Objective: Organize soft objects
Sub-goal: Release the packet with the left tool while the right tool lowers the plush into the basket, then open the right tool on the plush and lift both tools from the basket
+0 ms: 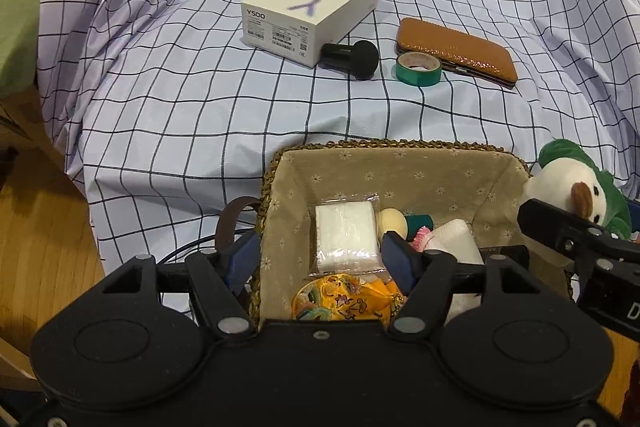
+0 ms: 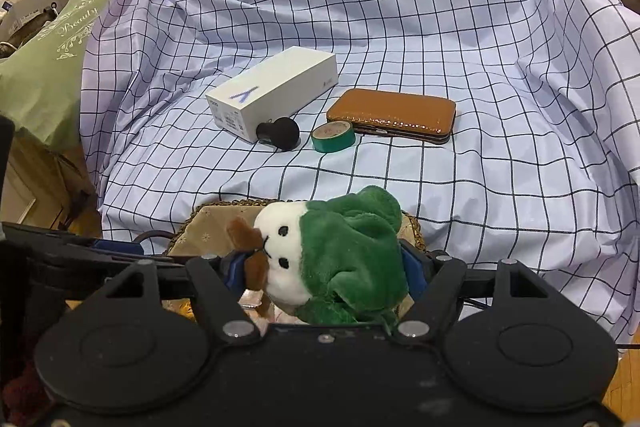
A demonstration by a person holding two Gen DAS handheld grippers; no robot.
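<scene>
A woven basket (image 1: 400,157) with a flowered beige lining sits at the near edge of the checked cloth. Inside lie a wrapped white pad (image 1: 346,235), a yellow patterned pouch (image 1: 344,297), a yellow sponge (image 1: 394,221) and a white roll (image 1: 456,237). My left gripper (image 1: 320,259) is open and empty, its fingers straddling the basket's left wall. My right gripper (image 2: 324,267) is shut on a green and white plush toy (image 2: 340,259) and holds it over the basket's right side (image 2: 208,223). The toy also shows in the left wrist view (image 1: 576,183).
Farther back on the checked cloth (image 2: 440,27) lie a white phone box (image 2: 272,87), a black brush (image 2: 280,133), a green tape roll (image 2: 333,137) and a brown case (image 2: 394,115). A green bag (image 2: 52,67) stands at the left. Wooden floor (image 1: 40,227) shows below.
</scene>
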